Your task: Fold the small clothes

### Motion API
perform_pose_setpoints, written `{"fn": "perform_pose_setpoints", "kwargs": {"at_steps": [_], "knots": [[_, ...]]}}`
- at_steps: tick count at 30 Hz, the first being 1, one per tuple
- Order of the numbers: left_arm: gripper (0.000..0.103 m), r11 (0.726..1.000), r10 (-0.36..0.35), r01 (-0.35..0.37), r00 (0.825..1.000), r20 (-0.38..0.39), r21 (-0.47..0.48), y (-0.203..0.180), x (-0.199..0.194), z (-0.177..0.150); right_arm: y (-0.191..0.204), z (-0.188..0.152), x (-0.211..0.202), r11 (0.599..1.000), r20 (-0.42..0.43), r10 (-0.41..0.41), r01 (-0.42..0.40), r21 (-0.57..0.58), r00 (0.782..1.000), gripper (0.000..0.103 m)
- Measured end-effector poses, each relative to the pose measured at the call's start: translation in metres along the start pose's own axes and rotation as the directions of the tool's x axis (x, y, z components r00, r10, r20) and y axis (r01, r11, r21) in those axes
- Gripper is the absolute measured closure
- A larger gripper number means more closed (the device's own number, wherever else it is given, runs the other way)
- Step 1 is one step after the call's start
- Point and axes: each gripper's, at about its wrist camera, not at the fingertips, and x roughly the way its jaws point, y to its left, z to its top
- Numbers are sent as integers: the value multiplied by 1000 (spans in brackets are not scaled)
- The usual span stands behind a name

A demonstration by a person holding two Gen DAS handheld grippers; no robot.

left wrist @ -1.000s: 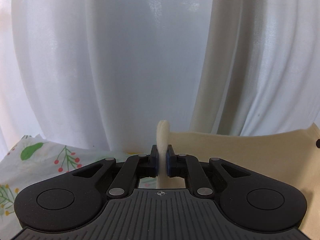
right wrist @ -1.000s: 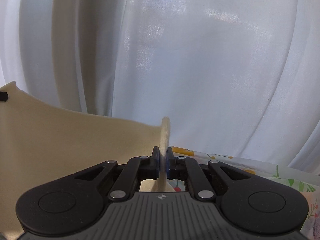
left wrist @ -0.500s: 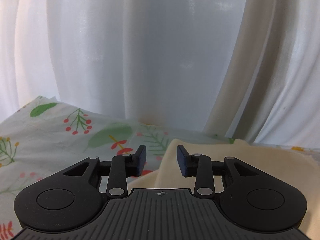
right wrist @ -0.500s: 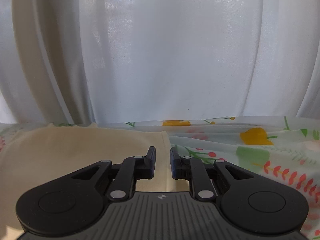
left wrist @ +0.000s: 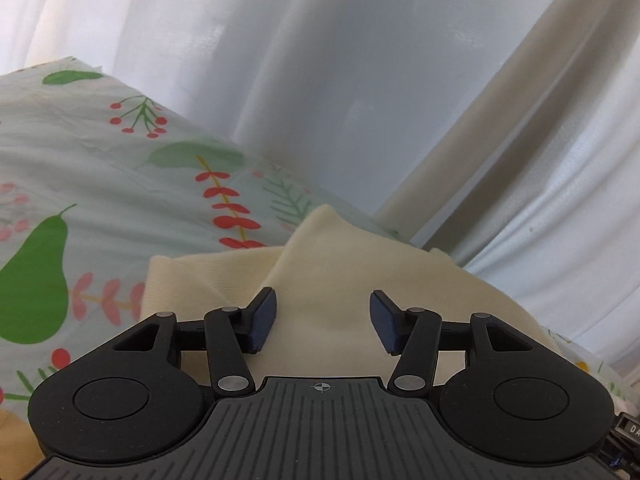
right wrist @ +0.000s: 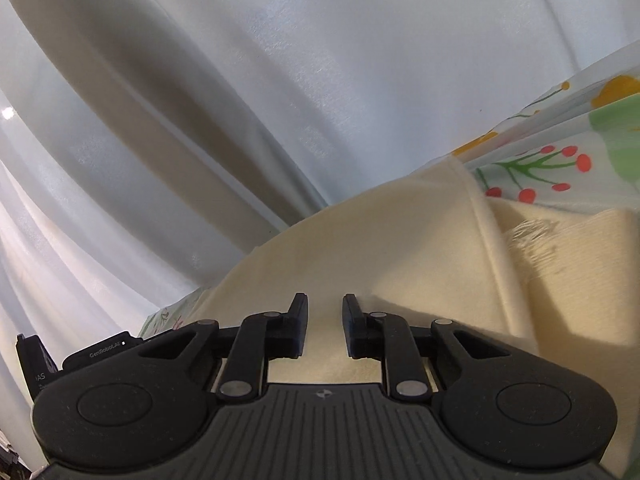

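The cream garment (left wrist: 320, 280) is lying folded on the floral sheet (left wrist: 100, 152), and we are looking down on it from both wrists. We are holding the left gripper (left wrist: 323, 322) just above it, and its jaws have just been opening: they are standing well apart now, with nothing pinched between them. The blue pads (left wrist: 265, 319) are flanking a raised fold of the cloth that is running away from us to a soft peak, and we are seeing clear cloth in the gap, not pressed from either side. To the left of that fold a lower layer of the same garment is spreading out flat onto the sheet.

Over in the right wrist view, the cream garment (right wrist: 400, 248) is filling the middle of the scene, tilted across the frame. We are keeping the right gripper (right wrist: 324, 330) low over it. Its jaws have also just been opening, though only to a narrow gap, and the fingers (right wrist: 298, 332) are not clamping anything; the cloth is lying under and beyond them. A hemmed edge is running along the right side of that gripper, and past it a frayed edge (right wrist: 532, 236) is showing on another layer. The white curtain (right wrist: 280, 80) is hanging behind it all, and the other gripper's body is peeking in at lower left.
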Motion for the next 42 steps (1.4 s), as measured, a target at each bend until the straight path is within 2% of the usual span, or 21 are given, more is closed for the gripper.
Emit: {"fn": "perform_pose_setpoints", "kwargs": {"at_steps": [2, 3, 4, 6, 8, 9, 10, 11, 13, 17, 19, 22, 24, 27, 29, 30, 33, 34, 36, 38, 42], "knots": [[52, 999, -19, 19, 1000, -4, -45, 11, -7, 4, -6, 3, -8, 998, 17, -52, 52, -22, 999, 85], [48, 999, 18, -18, 1000, 5, -49, 16, -14, 6, -8, 4, -12, 998, 21, -63, 64, -23, 998, 85], [34, 996, 77, -76, 997, 15, -48, 19, -20, 8, -10, 6, -17, 995, 32, -91, 92, -31, 995, 84], [33, 991, 115, -113, 993, 31, -73, 33, -35, 11, -6, 7, -24, 977, 41, -198, 201, -75, 979, 84], [31, 981, 127, -127, 992, -3, -146, 56, -48, 15, 4, 5, -35, 950, 45, -280, 284, -129, 959, 84], [31, 975, 121, -124, 992, -29, -185, 70, -53, 15, 9, 3, -46, 924, 43, -340, 342, -173, 939, 81], [31, 972, 106, -113, 993, -45, -205, 76, -57, 15, 16, -1, -53, 896, 50, -390, 391, -209, 919, 65], [31, 969, 74, -88, 995, -67, -232, 87, -63, 14, 20, -5, -68, 873, 65, -424, 427, -237, 903, 62], [30, 965, 16, -40, 995, -94, -260, 95, -71, 12, 32, -16, -84, 846, 76, -448, 450, -287, 891, 61], [27, 950, -116, 72, 984, -131, -303, 96, -78, 3, 54, -35, -103, 864, 59, -409, 407, -298, 911, 53], [27, 958, -126, 80, 980, -156, -277, 89, -71, 2, 68, -42, -106, 877, 48, -377, 373, -303, 925, 45], [27, 954, -155, 95, 967, -200, -284, 85, -60, -2, 87, -48, -100, 898, 27, -304, 296, -326, 952, 45], [27, 948, -181, 117, 963, -200, -296, 86, -59, -4, 98, -52, -97, 901, 9, -282, 268, -341, 959, 45], [32, 934, -216, 140, 954, -208, -330, 86, -56, -4, 120, -64, -90, 874, 1, -280, 255, -413, 960, 49], [39, 937, -209, 131, 953, -219, -323, 82, -55, -4, 134, -75, -86, 856, -10, -289, 254, -451, 957, 59], [42, 943, -195, 119, 954, -227, -310, 80, -54, -4, 137, -78, -83, 852, -18, -297, 257, -456, 955, 67], [58, 957, -170, 98, 952, -254, -273, 76, -49, -3, 143, -90, -74, 841, -47, -336, 277, -465, 941, 86], [66, 961, -163, 94, 952, -260, -259, 75, -48, -4, 143, -93, -71, 838, -51, -348, 286, -465, 936, 88], [69, 965, -156, 89, 951, -265, -248, 75, -47, -4, 143, -96, -67, 833, -57, -364, 298, -467, 930, 89], [77, 965, -158, 94, 952, -262, -243, 76, -48, -3, 143, -99, -65, 821, -53, -379, 309, -480, 924, 90], [84, 962, -173, 110, 953, -249, -250, 79, -52, -1, 139, -102, -60, 802, -40, -409, 338, -492, 912, 91]]}}
